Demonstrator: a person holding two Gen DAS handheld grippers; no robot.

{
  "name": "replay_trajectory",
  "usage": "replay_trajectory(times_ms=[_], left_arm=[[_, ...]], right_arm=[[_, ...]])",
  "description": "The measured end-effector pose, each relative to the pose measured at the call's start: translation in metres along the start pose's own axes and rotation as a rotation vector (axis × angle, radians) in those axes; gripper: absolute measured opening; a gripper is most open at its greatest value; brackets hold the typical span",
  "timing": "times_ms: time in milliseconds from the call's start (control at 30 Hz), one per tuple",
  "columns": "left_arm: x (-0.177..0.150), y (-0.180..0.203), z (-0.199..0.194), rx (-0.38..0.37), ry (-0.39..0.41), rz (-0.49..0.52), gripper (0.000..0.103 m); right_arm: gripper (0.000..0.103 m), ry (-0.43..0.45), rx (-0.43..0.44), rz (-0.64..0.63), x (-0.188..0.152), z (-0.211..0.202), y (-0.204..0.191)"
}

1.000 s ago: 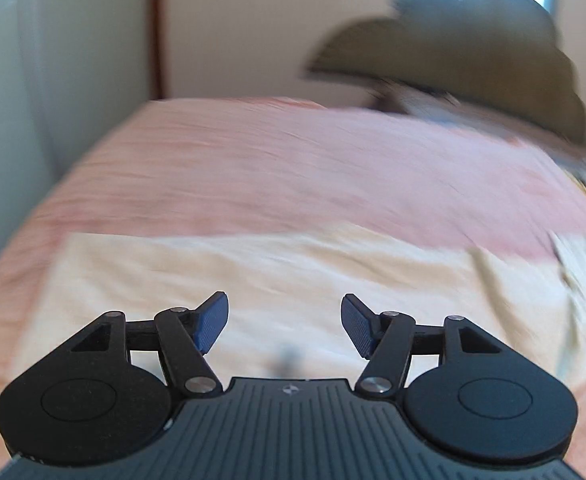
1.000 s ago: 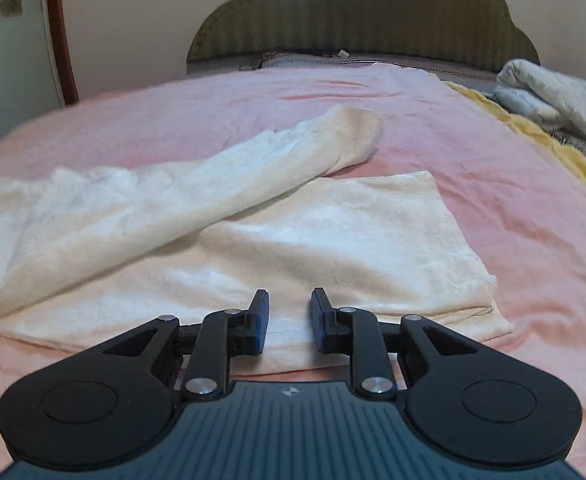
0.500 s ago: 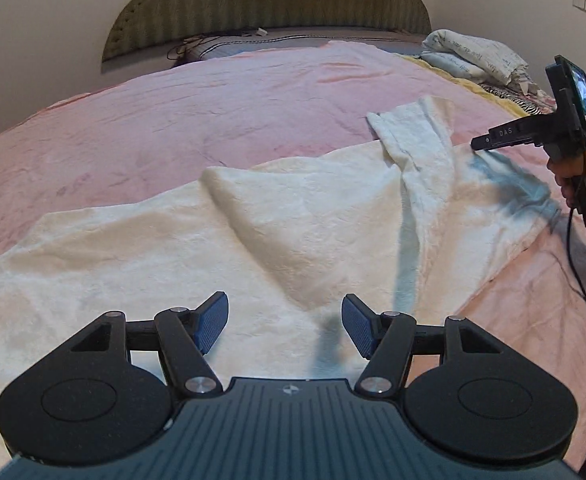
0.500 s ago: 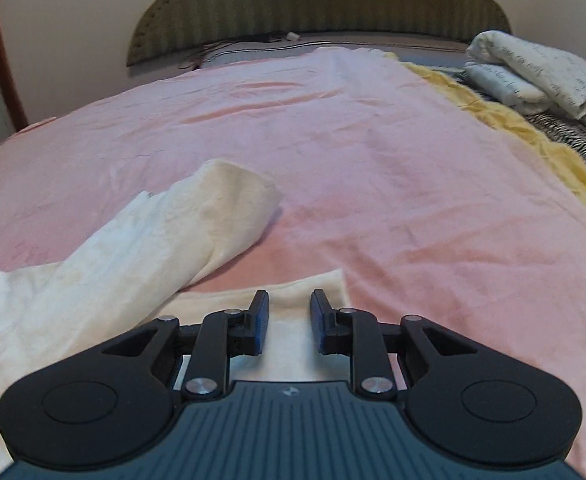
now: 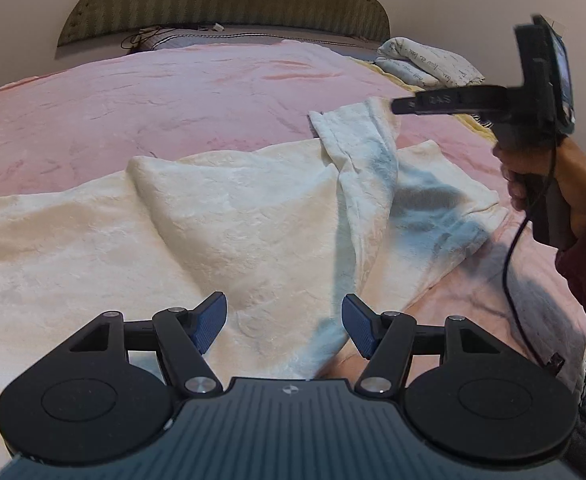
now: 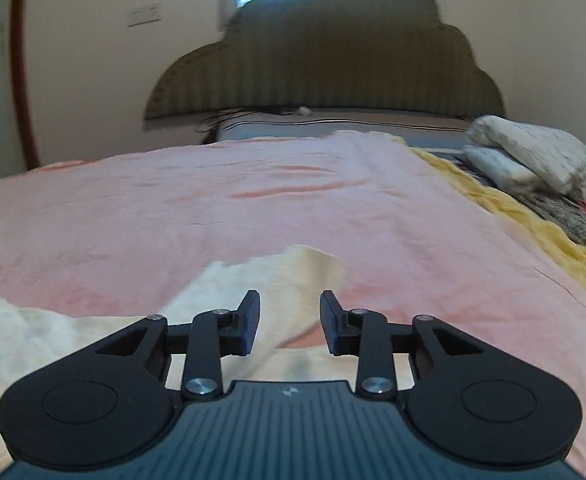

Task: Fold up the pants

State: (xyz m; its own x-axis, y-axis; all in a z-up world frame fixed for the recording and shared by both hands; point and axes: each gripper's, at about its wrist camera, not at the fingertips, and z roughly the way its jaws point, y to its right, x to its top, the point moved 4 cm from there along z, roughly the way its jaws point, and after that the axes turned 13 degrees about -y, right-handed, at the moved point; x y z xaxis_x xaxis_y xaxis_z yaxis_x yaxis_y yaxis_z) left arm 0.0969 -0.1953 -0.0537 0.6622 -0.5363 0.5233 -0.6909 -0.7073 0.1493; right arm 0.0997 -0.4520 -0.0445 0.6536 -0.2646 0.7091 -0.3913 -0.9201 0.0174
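Pink bed (image 5: 141,112) carries cream pants (image 5: 233,216) with one leg bunched crooked; left tool (image 5: 284,322) spread, empty; right tool (image 6: 289,322), just opening, also empty, so folding now likely traps that twist.

A wide bed (image 5: 173,92) covered by a pink sheet (image 6: 253,208), with a dark scalloped headboard (image 6: 333,60). Cream pants (image 5: 213,220) lie spread and rumpled across the near part. A folded white bundle (image 6: 529,156) sits on a yellow blanket (image 6: 541,236) along the bed's right edge.
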Motion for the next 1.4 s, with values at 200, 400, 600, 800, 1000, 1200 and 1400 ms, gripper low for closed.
replay_trajectory(times_ms=[200,400,600,800,1000,1200,1400], left_arm=[[0.000,-0.006,0.009,-0.014,-0.002,-0.041,0.068],[0.001,-0.005,0.011,0.001,0.011,-0.023,0.069],[0.002,-0.009,0.002,-0.029,0.034,-0.028,0.069],[0.004,0.001,0.005,-0.058,0.020,0.023,0.070],[0.006,0.014,0.016,-0.041,0.001,0.075,0.070],[0.007,0.023,0.015,-0.036,0.006,0.089,0.071],[0.009,0.048,0.014,-0.028,0.023,0.165,0.071]], right_arm=[[0.050,-0.137,0.023,-0.050,0.031,0.064,-0.065],[0.048,-0.214,-0.133,-0.088,0.034,0.113,-0.073],[0.014,-0.092,-0.106,0.062,0.024,0.081,-0.034],[0.014,0.012,0.024,0.354,-0.012,0.024,0.035],[0.014,-0.013,0.136,0.590,-0.073,0.001,0.093],[0.022,-0.042,0.287,0.740,-0.103,0.008,0.112],[0.010,-0.003,0.367,0.740,-0.100,0.010,0.113]])
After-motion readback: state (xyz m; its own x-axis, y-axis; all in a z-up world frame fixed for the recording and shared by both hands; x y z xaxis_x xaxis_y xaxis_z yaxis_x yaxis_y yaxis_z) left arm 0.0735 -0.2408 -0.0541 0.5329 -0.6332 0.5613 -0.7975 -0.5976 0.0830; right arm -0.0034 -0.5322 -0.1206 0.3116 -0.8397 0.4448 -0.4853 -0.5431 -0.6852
